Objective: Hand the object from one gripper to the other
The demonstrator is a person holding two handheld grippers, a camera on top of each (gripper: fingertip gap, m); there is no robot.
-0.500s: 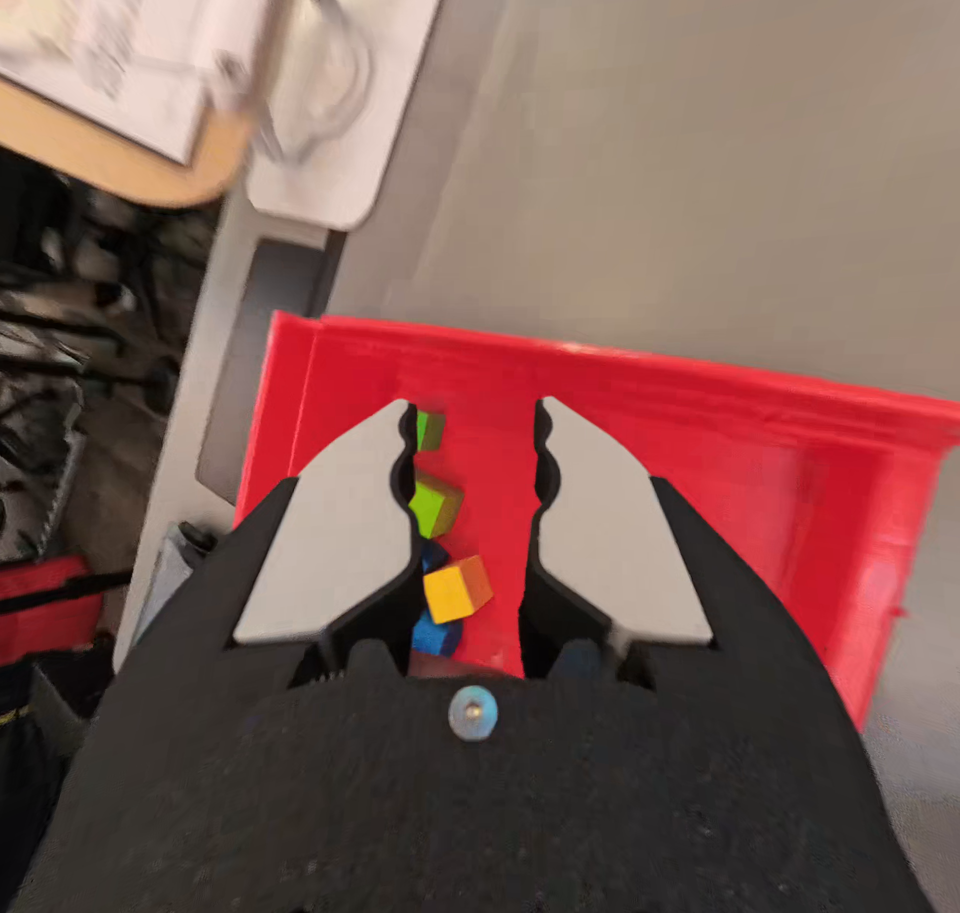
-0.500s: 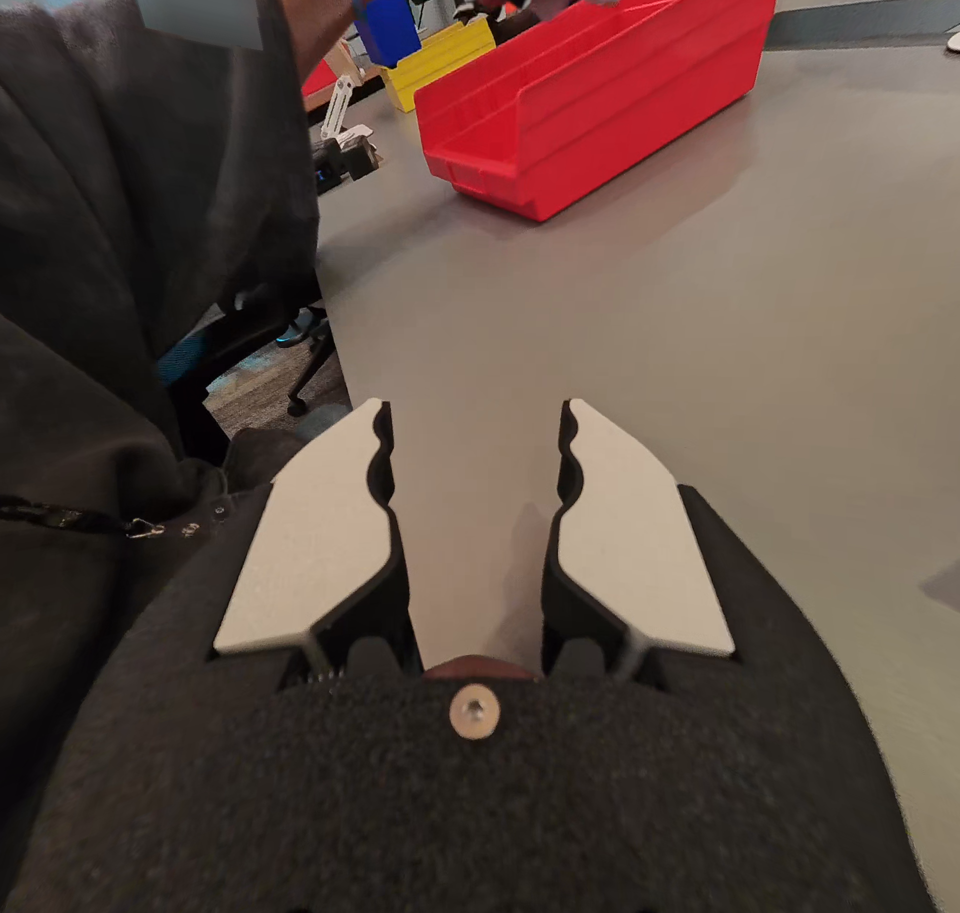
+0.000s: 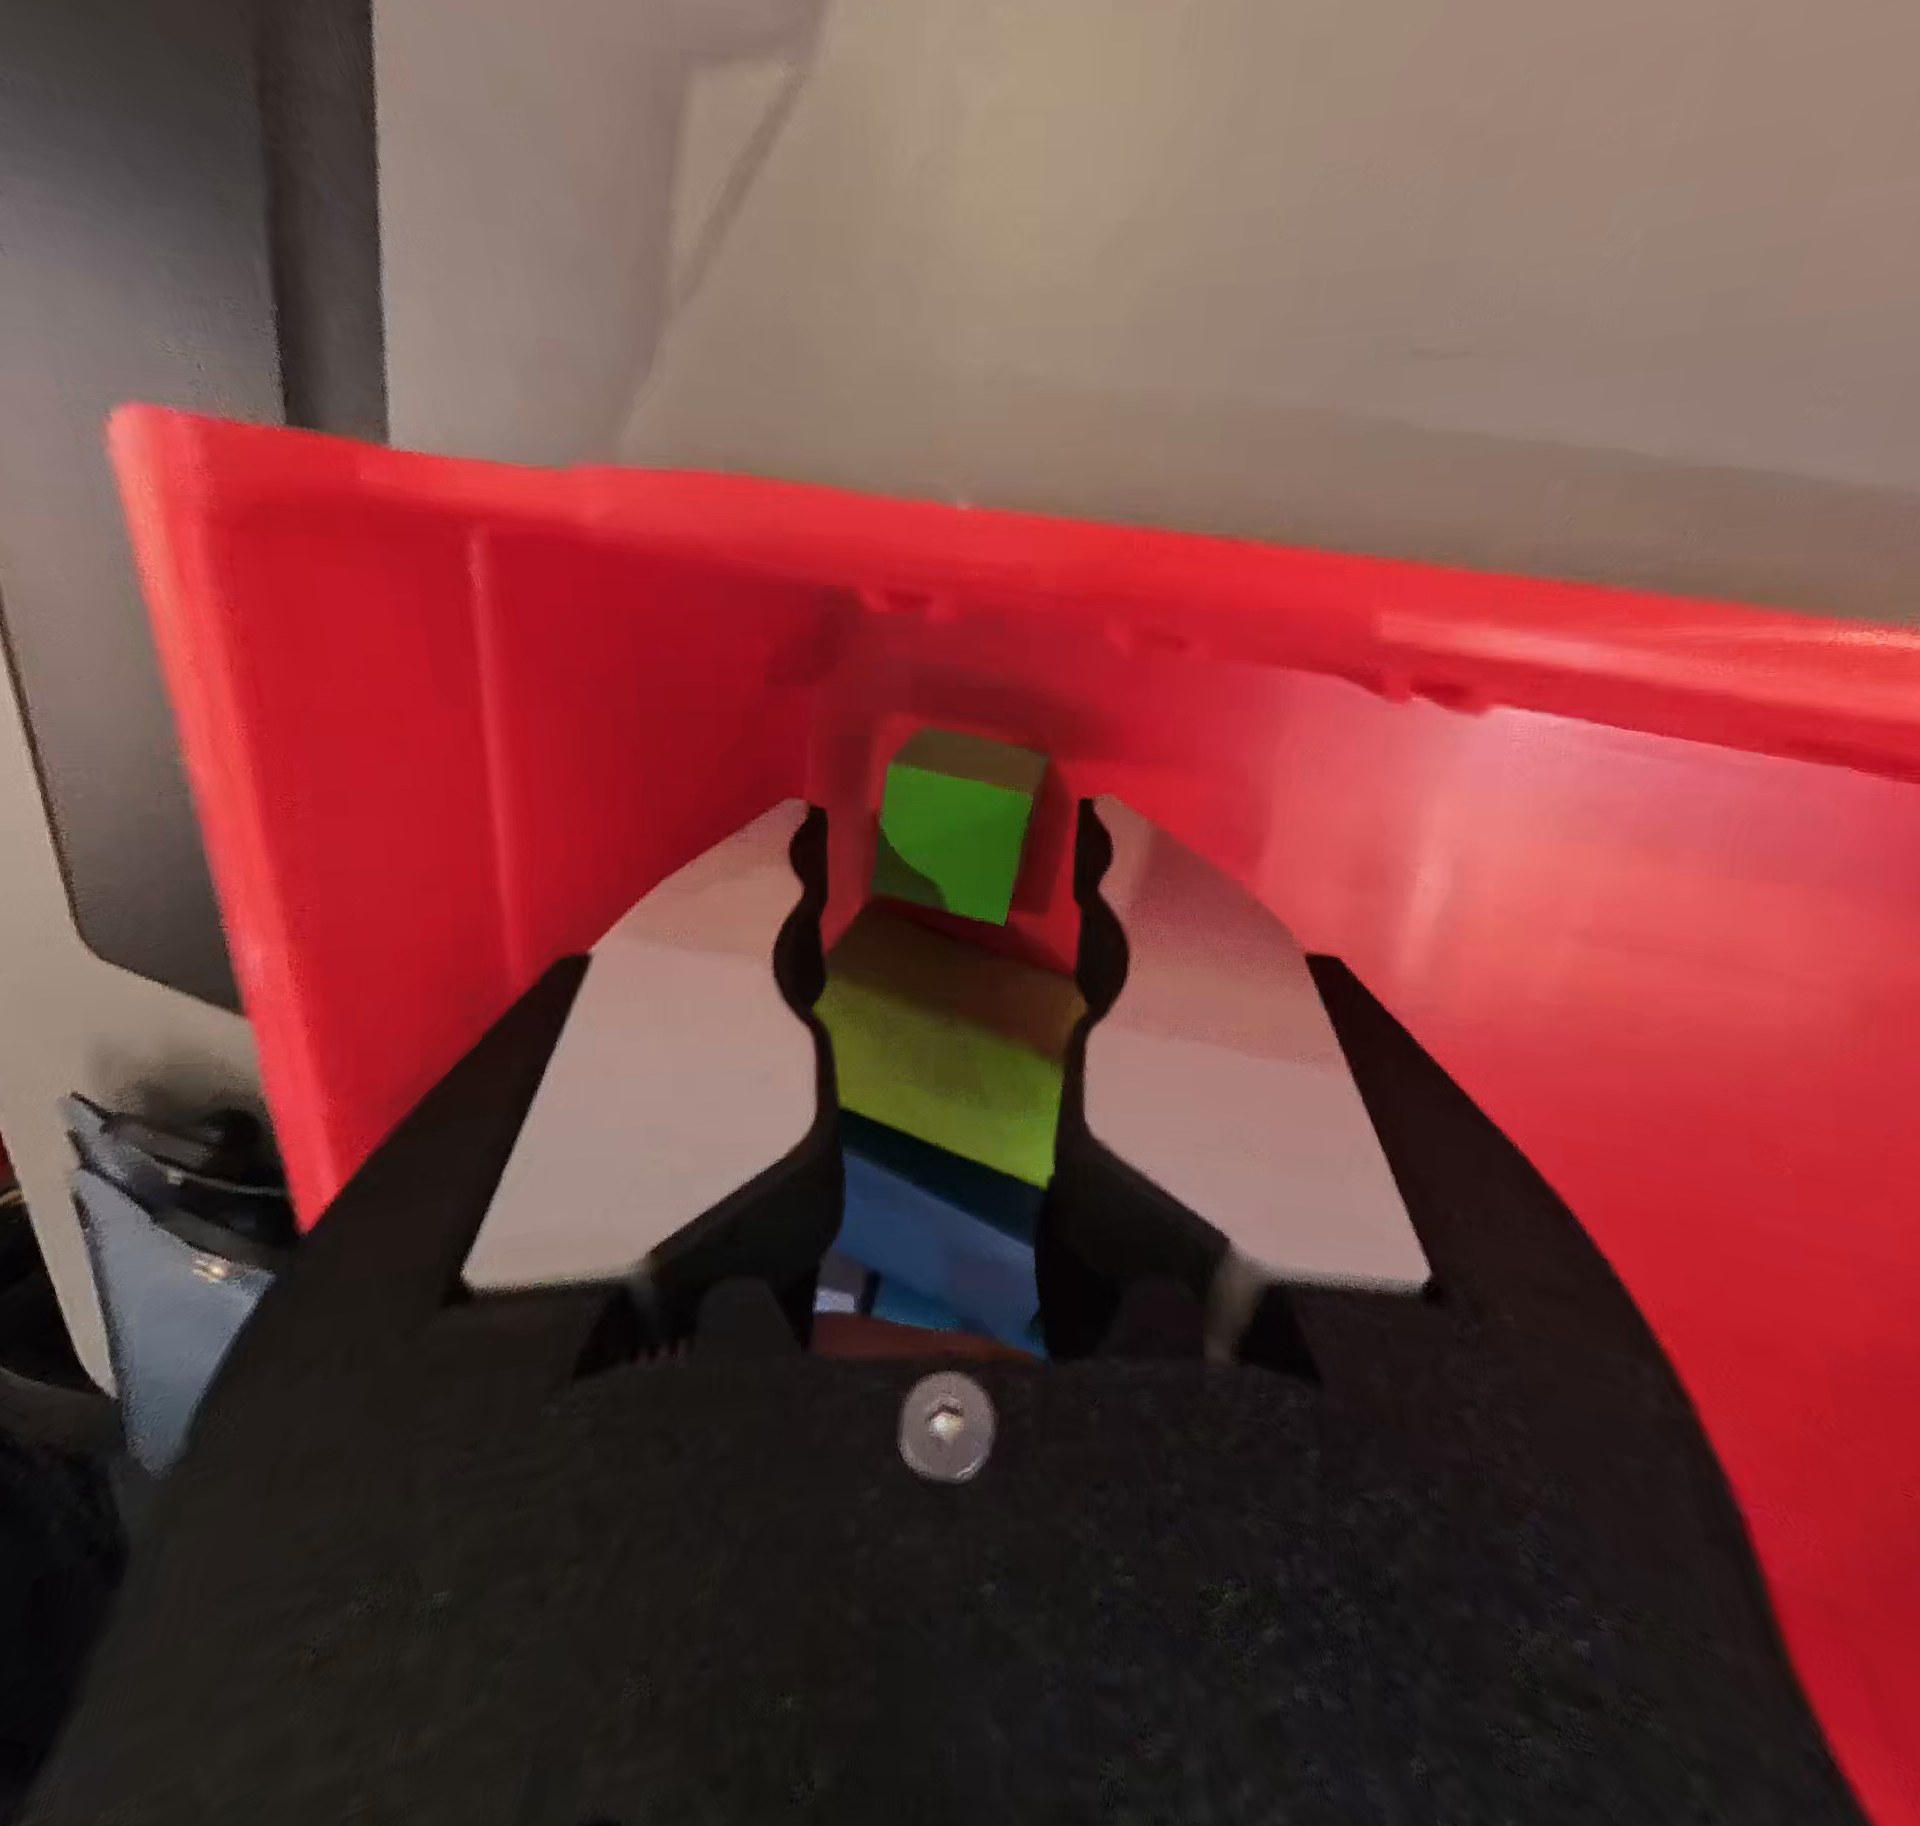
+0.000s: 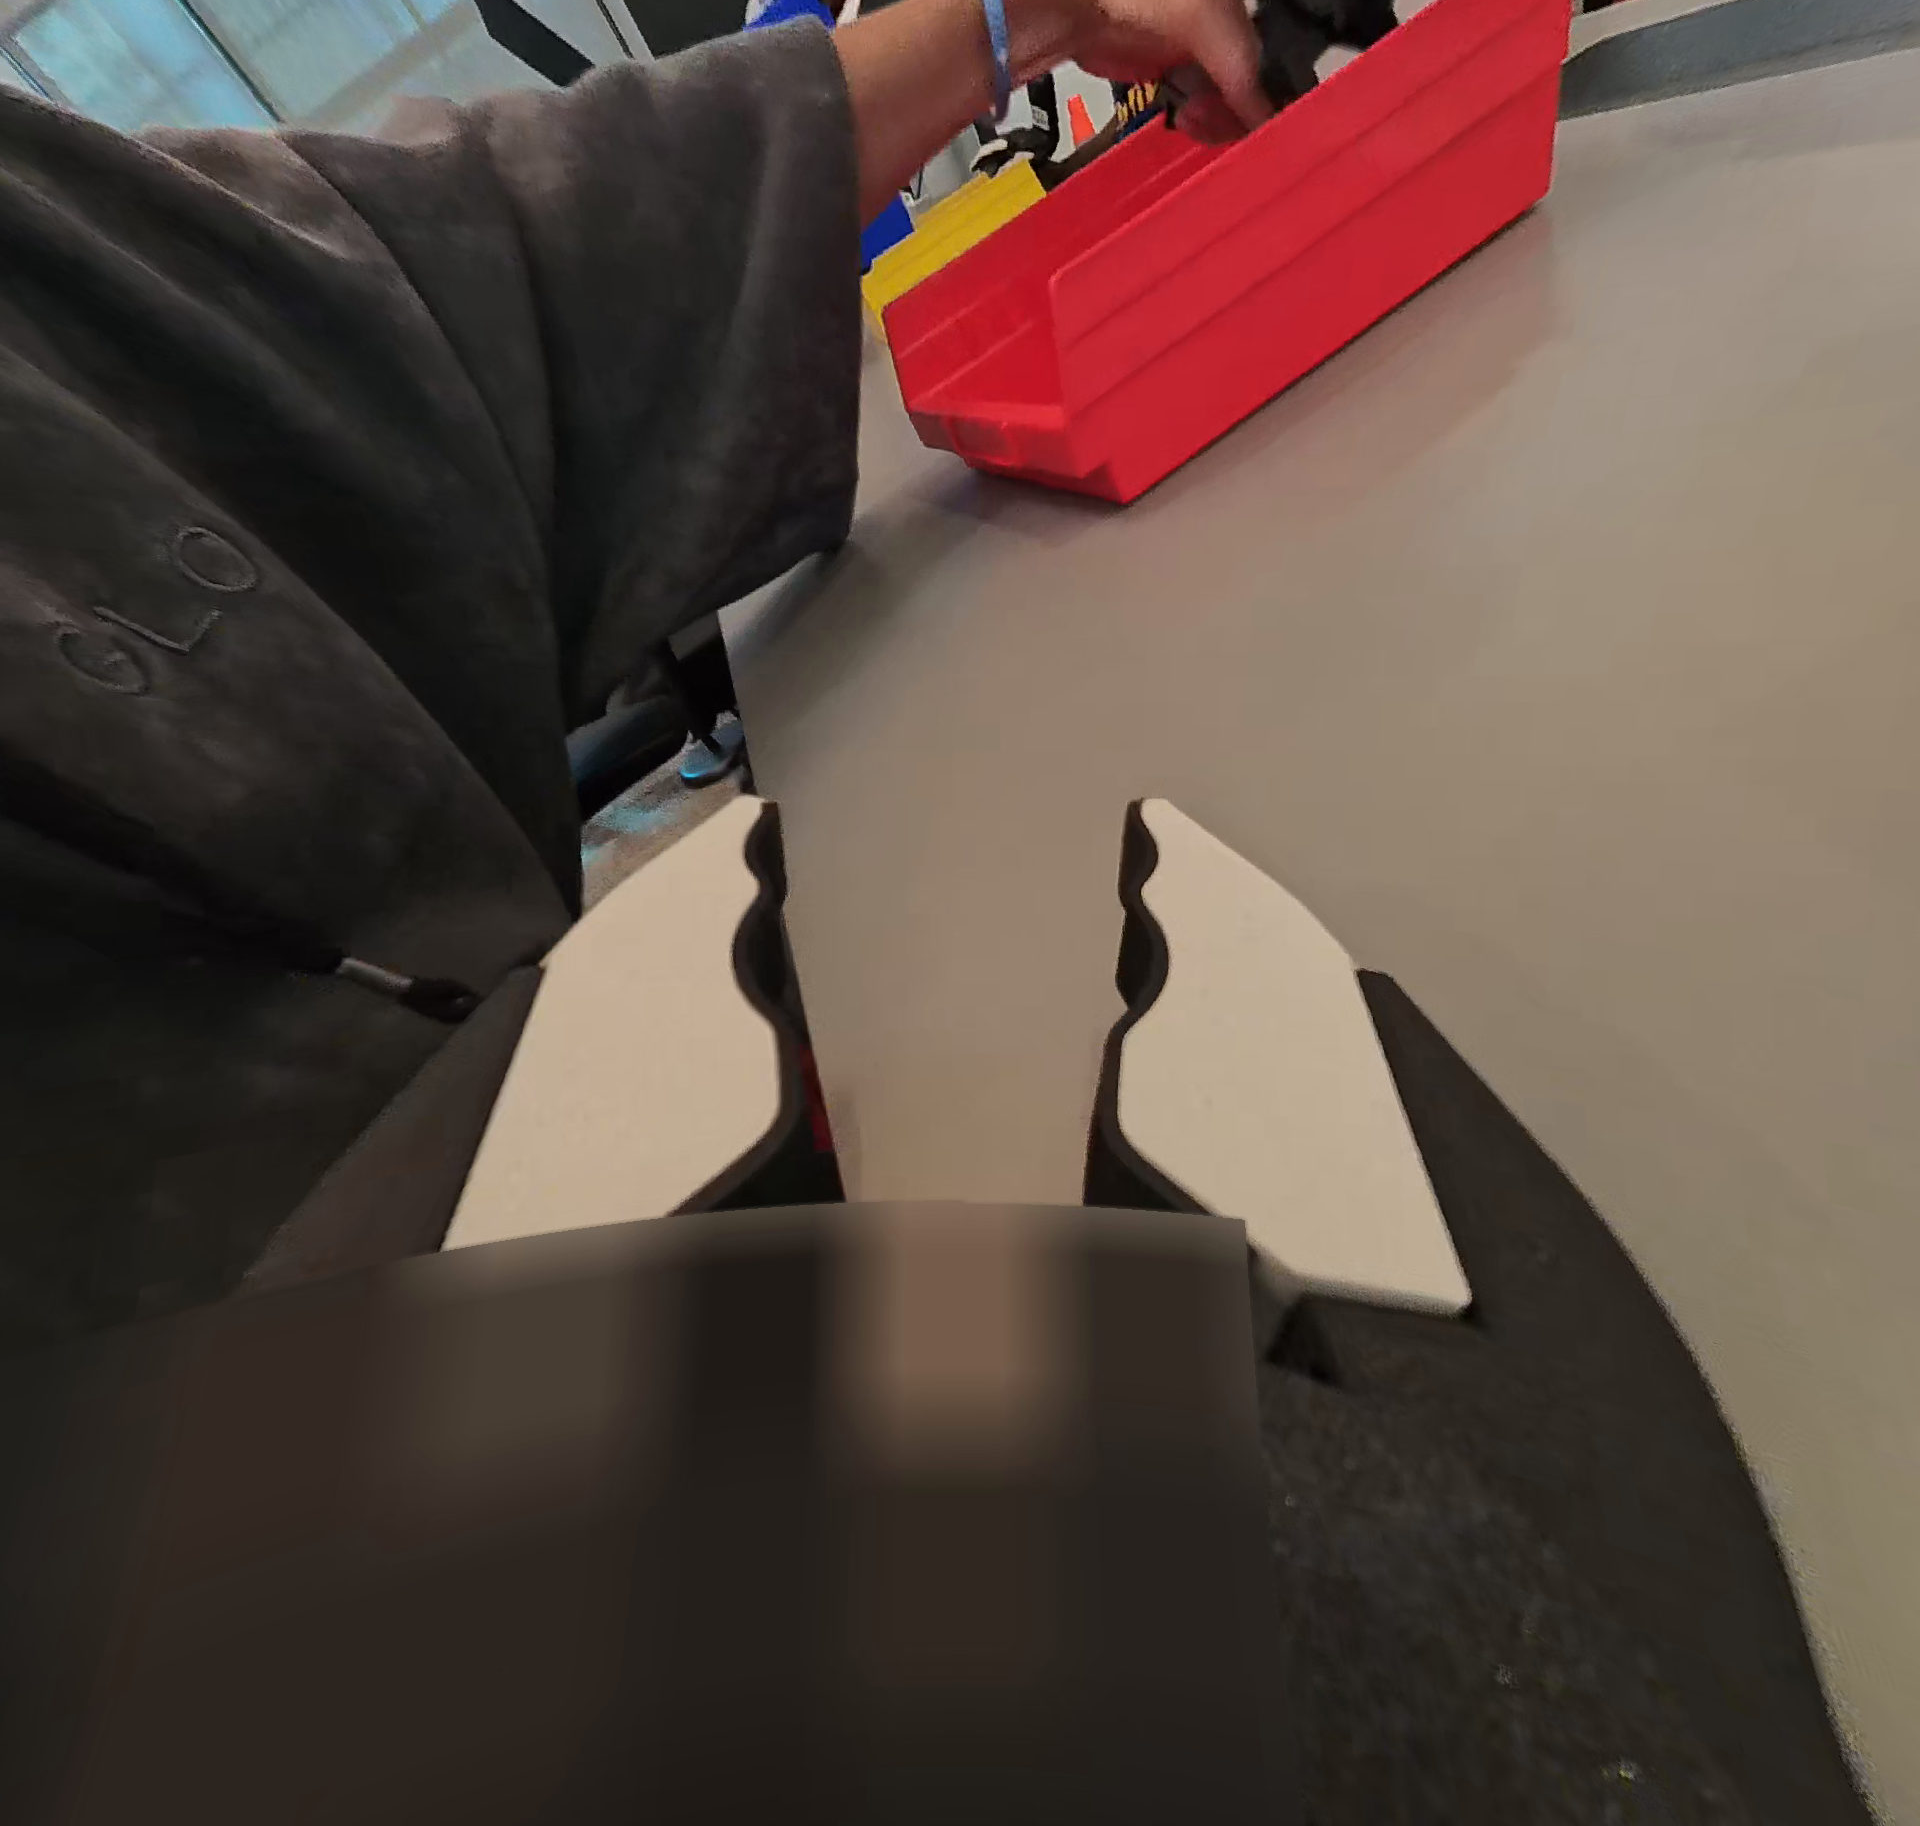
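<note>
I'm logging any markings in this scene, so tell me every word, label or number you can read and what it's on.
Dark sweatshirt: raised, same-colour lettering on the fabric, only partly in view; I don't repeat writing.
Yellow-and-black striped item behind the red bin: too small and blurred to read.
Red bin, green block, yellow-green block, blue block: no writing visible.
</note>
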